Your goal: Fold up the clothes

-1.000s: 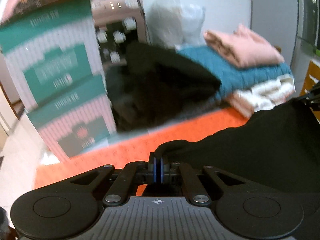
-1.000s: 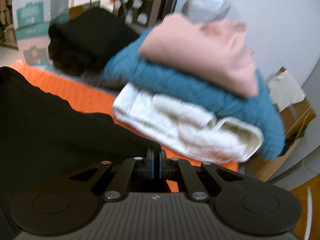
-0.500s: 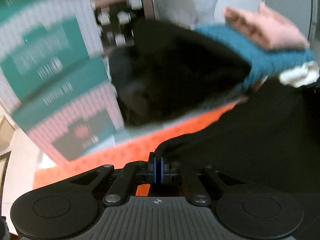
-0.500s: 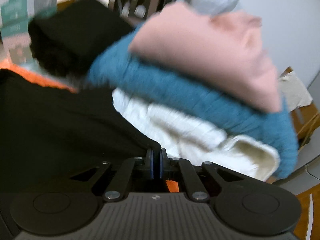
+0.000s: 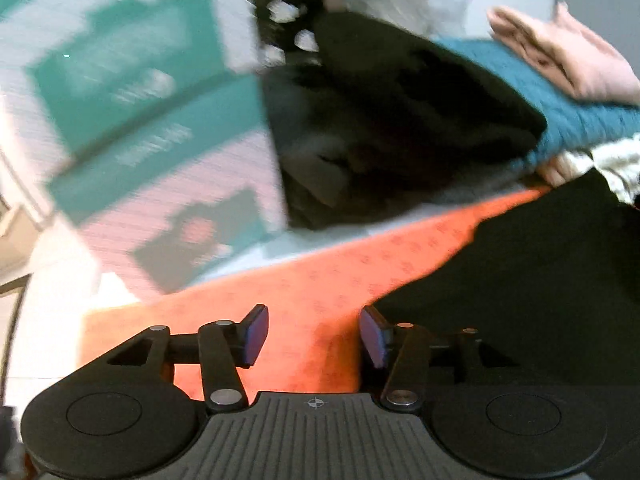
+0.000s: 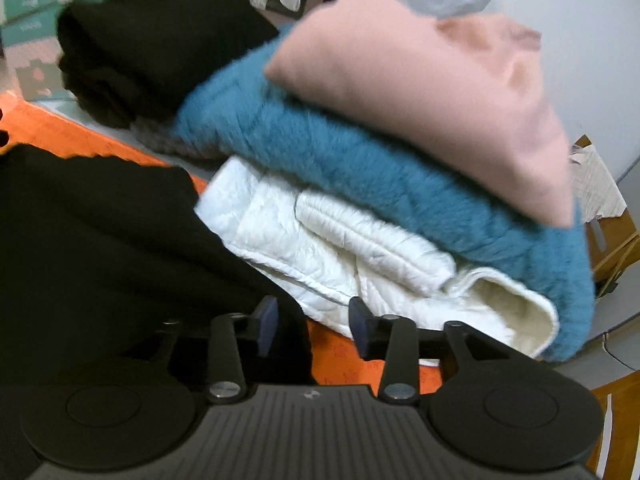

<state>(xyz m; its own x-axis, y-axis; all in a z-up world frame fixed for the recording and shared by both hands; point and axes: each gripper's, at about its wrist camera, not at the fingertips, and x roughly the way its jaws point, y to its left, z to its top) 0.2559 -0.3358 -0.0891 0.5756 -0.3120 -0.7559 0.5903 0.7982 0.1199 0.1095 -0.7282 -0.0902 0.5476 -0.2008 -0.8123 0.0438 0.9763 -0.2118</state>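
Hovering over the orange cloth (image 5: 352, 280) that covers the worktop, the left gripper (image 5: 314, 336) has just been opening: its blue-padded fingers (image 5: 256, 334) now stand spread with only orange cloth showing in the gap. The black garment (image 5: 532, 280) lies on the cloth to the right of those fingers, its edge running just beside the right-hand one, no longer pinched.

The right gripper (image 6: 312, 326) has likewise just been opening, and its fingers (image 6: 267, 324) are parted. The same black garment (image 6: 100, 248) spreads to their left and reaches under the left-hand finger; whether it touches the pad I cannot tell. Between the fingers a strip of orange cloth (image 6: 340, 356) shows.

Ahead and to the right of the right fingers sits a stack of folded clothes: a white quilted piece (image 6: 340, 248) at the bottom, a teal knit (image 6: 360, 160) on it, a pink garment (image 6: 432, 88) on top. Farther ahead on the left lies a dark heap of clothes (image 6: 160, 36). Beyond the left fingers stand blurred teal-and-pink boxes (image 5: 132, 120).
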